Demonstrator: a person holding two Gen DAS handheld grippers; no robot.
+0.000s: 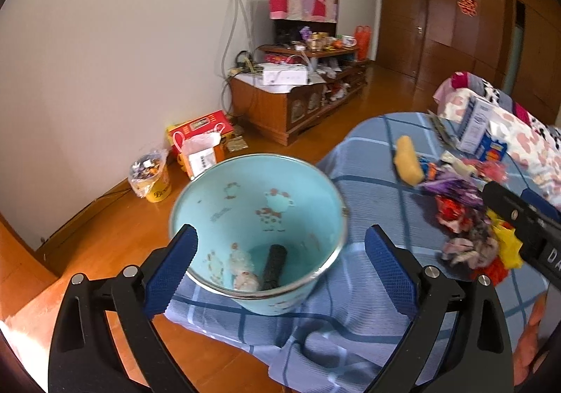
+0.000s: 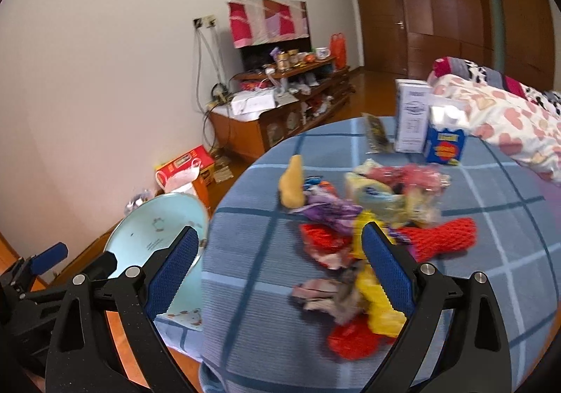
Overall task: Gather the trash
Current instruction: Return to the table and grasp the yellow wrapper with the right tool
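Note:
A light blue metal bucket (image 1: 259,217) stands on the blue checked bedsheet (image 1: 368,322), holding a black cylinder (image 1: 275,266) and crumpled white scraps. My left gripper (image 1: 280,270) is open, its blue pads on either side of the bucket's near rim without touching it. A heap of colourful wrappers (image 2: 361,235) lies on the bed. My right gripper (image 2: 280,273) is open and empty just above the heap's near edge, a yellow wrapper (image 2: 377,305) by its right pad. The bucket (image 2: 157,228) shows at the right wrist view's left.
A white box (image 2: 412,115) and a blue carton (image 2: 445,145) stand behind the heap, next to a heart-patterned quilt (image 2: 508,126). A yellow sponge-like piece (image 2: 292,182) lies by the wrappers. A wooden TV cabinet (image 1: 298,91), boxes and bags stand along the wall on the wooden floor.

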